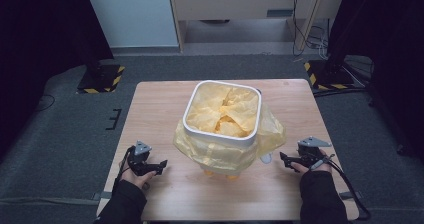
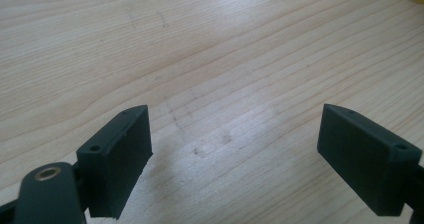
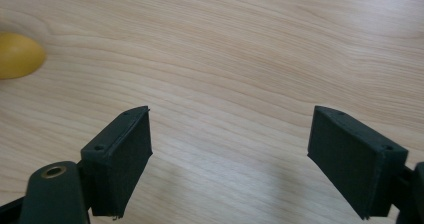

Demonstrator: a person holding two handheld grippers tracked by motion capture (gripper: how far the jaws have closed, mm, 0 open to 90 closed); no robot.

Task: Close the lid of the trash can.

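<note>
The left gripper (image 1: 159,165) is being held low over the wooden table (image 1: 160,109), to the left of the white bin (image 1: 192,126) and near the table's front edge, with its tips being pointed toward the bin. In the left gripper view, its jaws are being kept wide apart, and nothing is being held between them; bare wood grain is being shown in the gap, and a sliver of yellow is being seen at the upper right corner.

The white bin is being stood upright at the middle of the table. It is being lined with a yellow plastic bag (image 1: 225,151), whose crumpled middle is being seen inside the bin and whose edge is being draped over the rim and down the outer walls, reaching the tabletop in front of the bin.

The right gripper (image 1: 285,159) is being held to the right of the bin, just beside the hanging bag, with its tips being pointed toward the bin. In the right gripper view, its jaws are likewise being spread wide with nothing between them, and a rounded yellow patch (image 3: 17,55) is being shown at the left edge, too blurred to be told apart further.
</note>
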